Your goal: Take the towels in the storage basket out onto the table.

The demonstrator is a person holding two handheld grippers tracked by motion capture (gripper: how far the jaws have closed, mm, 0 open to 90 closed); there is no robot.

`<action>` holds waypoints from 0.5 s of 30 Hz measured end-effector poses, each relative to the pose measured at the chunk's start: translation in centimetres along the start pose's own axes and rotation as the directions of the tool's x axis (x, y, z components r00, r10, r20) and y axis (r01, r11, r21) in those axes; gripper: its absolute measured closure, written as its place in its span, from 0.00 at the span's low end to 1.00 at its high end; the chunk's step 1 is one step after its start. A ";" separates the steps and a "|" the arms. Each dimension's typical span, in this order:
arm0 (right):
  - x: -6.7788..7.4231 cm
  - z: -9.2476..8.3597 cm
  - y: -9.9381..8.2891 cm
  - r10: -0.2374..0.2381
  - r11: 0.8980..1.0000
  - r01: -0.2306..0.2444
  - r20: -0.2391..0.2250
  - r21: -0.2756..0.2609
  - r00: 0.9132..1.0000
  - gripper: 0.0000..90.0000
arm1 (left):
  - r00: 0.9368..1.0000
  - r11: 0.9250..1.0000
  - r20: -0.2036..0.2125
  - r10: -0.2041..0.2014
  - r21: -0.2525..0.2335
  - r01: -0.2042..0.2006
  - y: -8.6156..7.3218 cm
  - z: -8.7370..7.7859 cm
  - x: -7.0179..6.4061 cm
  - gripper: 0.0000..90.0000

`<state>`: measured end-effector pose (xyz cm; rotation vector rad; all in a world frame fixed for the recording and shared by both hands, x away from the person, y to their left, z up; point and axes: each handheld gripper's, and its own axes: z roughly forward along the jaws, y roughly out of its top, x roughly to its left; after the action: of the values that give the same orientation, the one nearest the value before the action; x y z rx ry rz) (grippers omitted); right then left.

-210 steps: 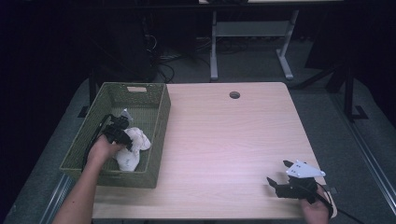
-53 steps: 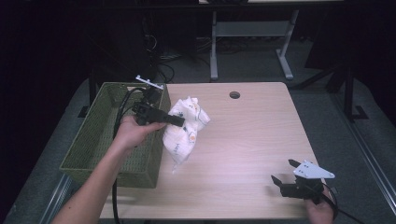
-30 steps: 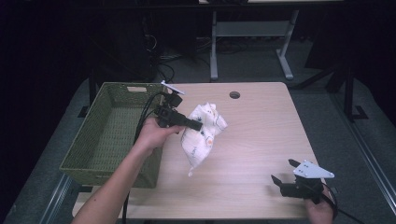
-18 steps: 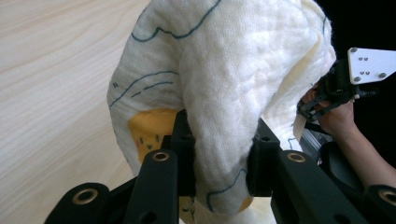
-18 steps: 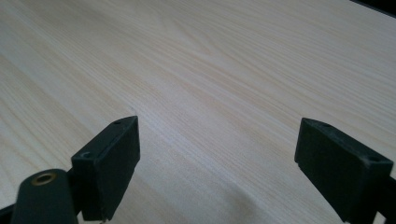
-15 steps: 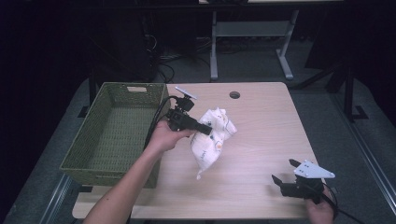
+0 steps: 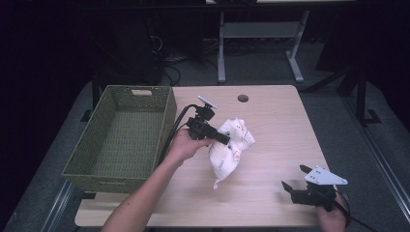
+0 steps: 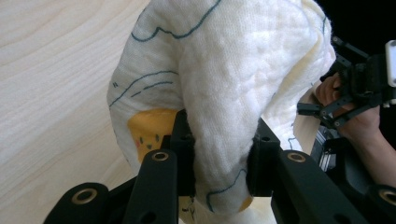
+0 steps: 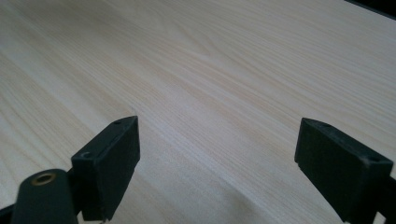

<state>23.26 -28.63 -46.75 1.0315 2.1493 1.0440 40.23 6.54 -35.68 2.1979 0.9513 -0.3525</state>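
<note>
A white cloth [image 7: 231,147] with blue lines and yellow patches is held by the left gripper [image 7: 223,140] above the table [image 7: 270,125], just to the right of the basket [image 7: 116,171]. In the left gripper view, a thick fold of the cloth [image 8: 224,93] is pinched between the two black jaws, the pads pressed into it from both sides. The rest of the cloth bulges upward past the jaws. In the high view, the upper part of the cloth is bunched at the jaws and a narrow tail is seen hanging down toward the tabletop; whether its tip touches the wood cannot be told.

The green woven basket is placed at the left edge of the table, and its bottom is seen bare. The left hand [image 7: 186,145] is held just beside the basket's right wall, with the gripper's black cable looped toward that wall.

The right gripper [image 7: 295,180] is held low near the table's front right corner, well apart from the basket and the cloth. In the right gripper view its jaws are spread wide, and bare wood is seen between them. The same gripper [image 8: 327,111] is seen far off in the left gripper view, behind the cloth's right edge.
</note>
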 end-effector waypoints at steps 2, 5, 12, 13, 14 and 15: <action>0.0 0.0 0.0 -0.001 1.000 0.001 0.001 -0.002 1.000 0.15 | 1.000 1.000 0.006 -0.009 -0.002 0.009 0.0 0.5 0.0 0.77; 0.0 0.0 0.0 0.000 1.000 0.000 0.000 -0.002 1.000 0.15 | 1.000 1.000 -0.005 -0.016 -0.001 0.016 -0.1 1.2 0.1 0.77; 0.0 0.0 0.0 0.003 1.000 -0.003 -0.002 0.000 1.000 0.15 | 0.999 0.999 -0.019 -0.045 -0.008 0.045 -0.1 1.9 0.7 0.77; 0.0 0.0 0.0 0.001 1.000 -0.001 -0.002 -0.001 1.000 0.15 | 0.999 0.999 -0.019 -0.050 -0.008 0.050 -0.1 2.0 0.8 0.77; 0.0 0.0 0.0 0.002 1.000 -0.002 -0.002 -0.001 1.000 0.15 | 0.998 0.998 -0.020 -0.055 -0.012 0.055 -0.1 2.1 0.9 0.77; 0.0 0.0 0.0 0.002 1.000 -0.002 -0.003 -0.001 1.000 0.15 | 0.998 0.998 -0.023 -0.061 -0.014 0.061 0.0 2.2 1.0 0.77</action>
<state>23.27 -28.60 -46.77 1.0325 2.1499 1.0480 40.95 5.52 -37.79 2.1690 1.0329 -0.3482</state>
